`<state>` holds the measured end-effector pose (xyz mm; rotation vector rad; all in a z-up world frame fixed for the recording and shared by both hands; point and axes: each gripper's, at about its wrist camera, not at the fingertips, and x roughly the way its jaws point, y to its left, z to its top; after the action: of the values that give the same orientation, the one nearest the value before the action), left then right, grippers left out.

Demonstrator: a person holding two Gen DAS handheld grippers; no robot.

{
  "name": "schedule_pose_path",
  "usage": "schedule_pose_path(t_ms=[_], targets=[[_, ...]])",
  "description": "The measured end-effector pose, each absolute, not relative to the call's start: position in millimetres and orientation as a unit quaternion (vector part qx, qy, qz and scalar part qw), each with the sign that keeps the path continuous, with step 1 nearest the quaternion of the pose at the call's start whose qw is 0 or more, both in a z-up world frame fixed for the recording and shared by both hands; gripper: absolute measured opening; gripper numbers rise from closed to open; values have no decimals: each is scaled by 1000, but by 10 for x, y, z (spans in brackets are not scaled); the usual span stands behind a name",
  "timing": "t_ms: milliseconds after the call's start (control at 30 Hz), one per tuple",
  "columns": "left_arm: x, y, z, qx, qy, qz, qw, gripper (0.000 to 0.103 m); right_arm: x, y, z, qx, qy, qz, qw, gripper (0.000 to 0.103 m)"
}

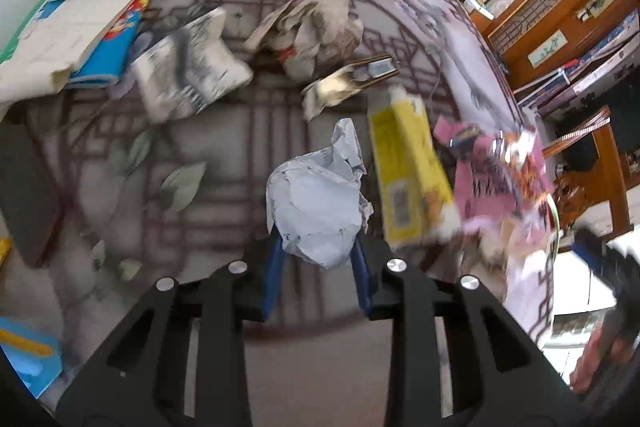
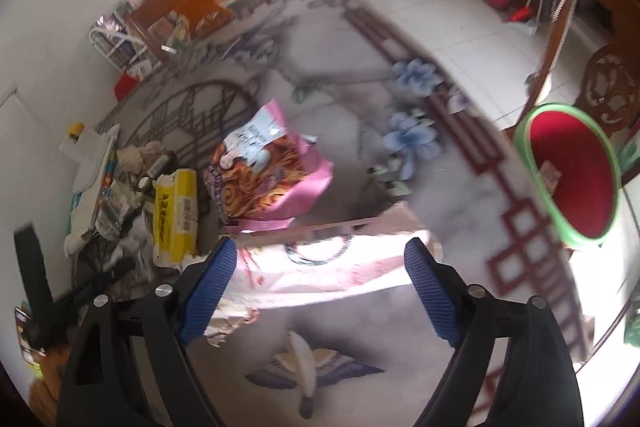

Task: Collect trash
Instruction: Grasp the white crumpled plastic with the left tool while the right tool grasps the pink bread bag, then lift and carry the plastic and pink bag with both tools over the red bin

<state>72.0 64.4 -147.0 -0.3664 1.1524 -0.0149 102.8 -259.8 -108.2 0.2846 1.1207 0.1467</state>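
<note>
Right wrist view. The right gripper [image 2: 318, 291] has its blue ribbed pads [image 2: 208, 291] spread wide, either side of a flat pale pink printed carton [image 2: 332, 259] lying on the patterned glass table [image 2: 400, 327]; the pads do not press on it. Behind the carton lies a pink snack bag with an orange picture [image 2: 264, 179]. Left of that is a yellow rectangular box [image 2: 176, 211] beside crumpled paper litter [image 2: 116, 195]. At right stands a green-rimmed bin with a red inside [image 2: 572, 171].

Ahead of the left gripper [image 1: 316, 259] the table [image 1: 224, 155] lies bare from nine to eleven o'clock, while a yellow box [image 1: 408, 171] and pink wrapper [image 1: 500, 175] crowd two o'clock, crumpled papers [image 1: 192, 71] block twelve, and stacked books [image 1: 80, 27] wall ten.
</note>
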Motion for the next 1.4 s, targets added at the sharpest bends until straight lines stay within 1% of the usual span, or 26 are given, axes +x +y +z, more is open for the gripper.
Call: schedule_pose_path(t_ms=[100,300,433,500,600,800,833,867,900,967,1033,1067,1100,1133,1367,1400], targets=[[561,651,-1470,-160,546,-8,822,30,1172,-2475,-1077,116,527,67,839,87],[487,675,-1505,-159,552,-11,819,30,1519,-2095,-1136,21,533,93,841,92],[511,666,-1476,-159,547,-16,822,30,1660,-2005,-1332,17,563,92,821,92],[522,654,-1471,-159,547,-19,822,30,1710,-1958,-1439,4,573,84,815,96],[533,635,-1472,-157,549,-22,821,31,1760,-1886,-1562,0,590,95,802,95],[585,591,-1494,-153,554,-28,818,33,1780,-1753,-1585,-28,585,106,804,95],[592,582,-1494,-152,555,-28,818,33,1768,-1748,-1571,-30,580,106,807,93],[595,579,-1493,-152,555,-28,818,33,1761,-1745,-1566,-26,578,110,808,83],[597,580,-1491,-152,555,-28,818,35,1750,-1754,-1559,-19,576,114,809,77],[601,576,-1478,-153,553,-29,818,39,1726,-1792,-1535,-2,573,121,811,73],[606,573,-1468,-152,552,-29,819,42,1697,-1822,-1479,9,564,125,817,71],[609,570,-1463,-152,550,-30,820,47,1669,-1845,-1432,14,556,128,821,71],[613,569,-1463,-152,550,-31,821,55,1637,-1868,-1378,19,548,131,826,71],[620,569,-1470,-152,550,-31,820,57,1616,-1877,-1337,21,542,133,829,71],[651,525,-1579,-142,565,-29,813,57,1365,-2065,-939,61,491,144,857,71],[652,523,-1596,-142,567,-27,811,55,1312,-2078,-884,62,480,142,864,71]])
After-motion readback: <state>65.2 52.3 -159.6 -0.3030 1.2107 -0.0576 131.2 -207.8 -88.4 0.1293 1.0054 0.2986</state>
